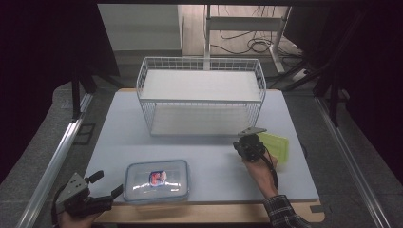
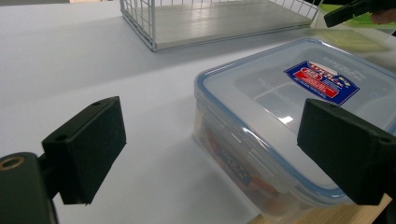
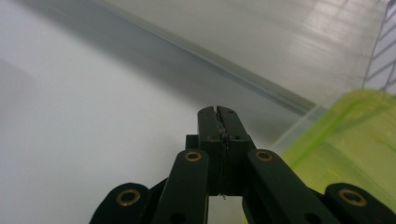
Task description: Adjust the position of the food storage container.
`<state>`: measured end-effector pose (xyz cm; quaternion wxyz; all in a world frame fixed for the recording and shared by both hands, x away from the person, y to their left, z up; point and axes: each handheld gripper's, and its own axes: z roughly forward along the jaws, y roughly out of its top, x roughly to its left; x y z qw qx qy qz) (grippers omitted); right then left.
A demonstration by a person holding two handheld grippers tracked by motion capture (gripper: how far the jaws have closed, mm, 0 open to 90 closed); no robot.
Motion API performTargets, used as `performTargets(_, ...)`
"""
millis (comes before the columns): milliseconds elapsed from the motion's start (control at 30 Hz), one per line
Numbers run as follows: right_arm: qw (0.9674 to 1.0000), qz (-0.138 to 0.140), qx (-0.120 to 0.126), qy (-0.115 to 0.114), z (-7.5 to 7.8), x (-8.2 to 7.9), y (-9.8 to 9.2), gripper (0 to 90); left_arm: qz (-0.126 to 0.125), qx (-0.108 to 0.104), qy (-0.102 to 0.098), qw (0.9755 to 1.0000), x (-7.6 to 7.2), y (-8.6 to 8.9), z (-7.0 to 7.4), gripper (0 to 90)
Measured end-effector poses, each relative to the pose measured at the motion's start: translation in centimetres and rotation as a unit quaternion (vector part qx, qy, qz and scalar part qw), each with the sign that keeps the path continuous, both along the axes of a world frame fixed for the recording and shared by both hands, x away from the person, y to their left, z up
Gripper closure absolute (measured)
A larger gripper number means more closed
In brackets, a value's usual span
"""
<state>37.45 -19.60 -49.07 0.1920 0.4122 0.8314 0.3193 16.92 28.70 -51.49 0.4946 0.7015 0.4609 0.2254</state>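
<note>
A clear lidded box (image 1: 157,179) with a blue seal and a red-and-blue label stands near the table's front edge, left of middle. My left gripper (image 1: 108,184) is just left of it, open. In the left gripper view the box (image 2: 280,93) lies ahead between the wide-apart jaws of that gripper (image 2: 212,123), and the pads do not press on it. My right gripper (image 1: 243,144) is right of middle, shut, with nothing held. In the right gripper view its jaws (image 3: 218,112) meet just left of a flat green container (image 3: 355,149), which also lies at the table's right (image 1: 278,145).
A white wire rack (image 1: 199,95) with two shelves stands at the back middle of the pale table (image 1: 209,166); its lower shelf (image 3: 280,46) is close ahead of the right gripper. A metal rail runs along each side of the table.
</note>
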Motion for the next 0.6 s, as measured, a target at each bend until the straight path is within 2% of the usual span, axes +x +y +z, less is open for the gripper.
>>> performTargets(100, 0.9999, -0.006, 0.011, 0.005, 0.0, -0.3, -1.0, 89.1, -0.002, 0.004, 0.004, 1.0000, 0.1, -0.1, -0.1, 10.3)
performTargets(200, 0.9999, -0.012, 0.008, 0.000, 0.2, -0.6, -1.6, 89.1, -0.004, 0.009, 0.005, 0.9999, 0.1, -0.3, -0.1, 10.3)
performTargets(300, 0.9995, -0.026, 0.017, 0.002, 0.4, -1.2, -3.0, 89.2, -0.007, 0.015, 0.003, 0.9999, 0.0, -0.5, 0.1, 10.4)
performTargets(367, 0.9995, -0.027, 0.018, 0.002, 0.5, -1.4, -3.3, 89.2, -0.009, 0.015, 0.005, 0.9998, 0.0, -0.5, 0.1, 10.6)
performTargets(433, 0.9992, -0.036, 0.018, 0.000, 0.5, -1.8, -4.5, 89.2, -0.010, 0.017, 0.010, 0.9998, 0.0, -0.5, 0.1, 14.2)
performTargets(600, 0.9995, -0.025, 0.020, -0.004, 0.5, -2.5, -4.9, 89.2, -0.015, 0.009, 0.020, 0.9996, 0.0, -0.4, 0.1, 26.5)
